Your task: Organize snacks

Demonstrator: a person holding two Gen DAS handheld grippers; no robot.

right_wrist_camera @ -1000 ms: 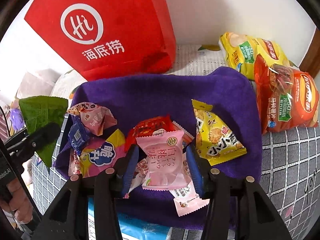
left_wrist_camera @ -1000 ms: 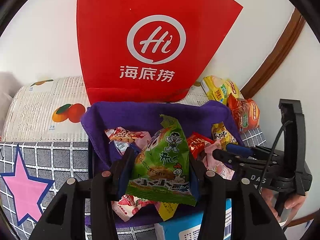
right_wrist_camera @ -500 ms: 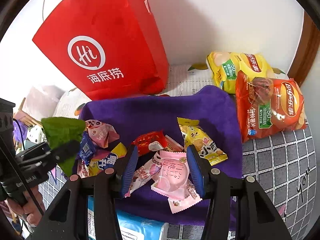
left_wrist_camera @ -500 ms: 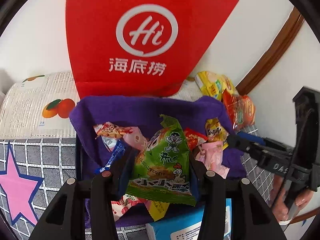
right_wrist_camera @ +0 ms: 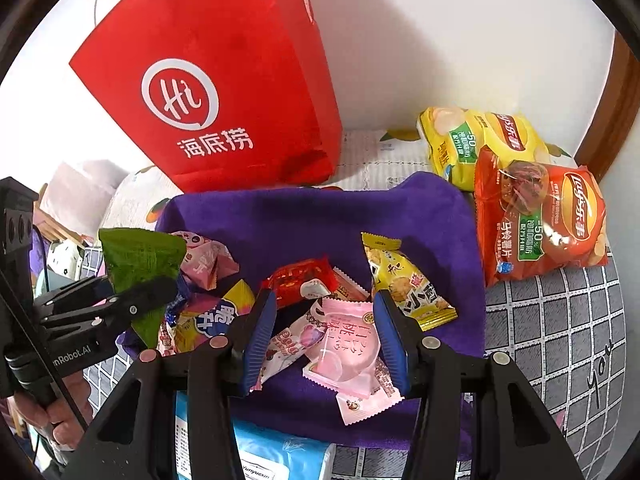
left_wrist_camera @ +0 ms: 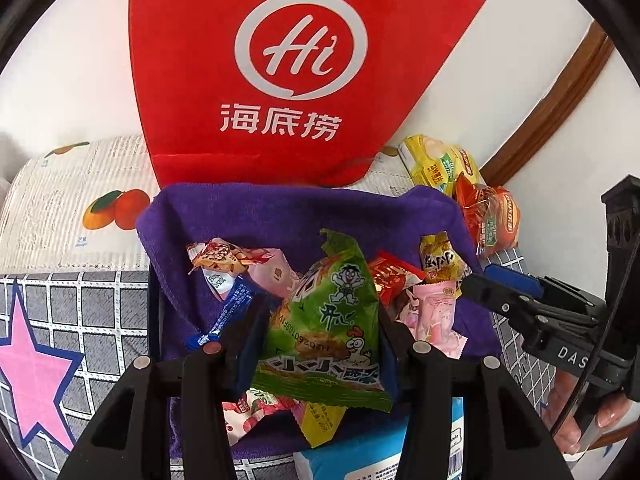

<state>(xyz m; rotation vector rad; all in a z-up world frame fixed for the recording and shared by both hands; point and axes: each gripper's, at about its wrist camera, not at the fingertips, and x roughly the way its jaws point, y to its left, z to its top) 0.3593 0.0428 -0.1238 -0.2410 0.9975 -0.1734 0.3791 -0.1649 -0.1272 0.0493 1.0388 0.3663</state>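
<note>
My left gripper (left_wrist_camera: 320, 340) is shut on a green snack packet (left_wrist_camera: 328, 320) and holds it above a purple cloth-lined basket (left_wrist_camera: 280, 212). The same packet (right_wrist_camera: 136, 264) and left gripper (right_wrist_camera: 120, 300) show at the left of the right wrist view. My right gripper (right_wrist_camera: 326, 336) is open, its blue pads on either side of a pink round-cake packet (right_wrist_camera: 348, 348) that lies on the cloth without being pinched. Several small snacks lie in the basket: a yellow packet (right_wrist_camera: 404, 280), a red one (right_wrist_camera: 304, 280) and pink ones (right_wrist_camera: 208, 260).
A red Haidilao bag (right_wrist_camera: 224, 92) stands against the wall behind the basket. A yellow chip bag (right_wrist_camera: 480, 140) and an orange chip bag (right_wrist_camera: 540, 220) lie at the right. A blue tissue pack (right_wrist_camera: 280, 456) sits at the near edge. The grid-patterned cover (right_wrist_camera: 560, 340) is around it.
My right gripper opened and let go of the pink packet, which now lies on the cloth, then pulled back slightly. My left gripper keeps the green packet, barely shifted.
</note>
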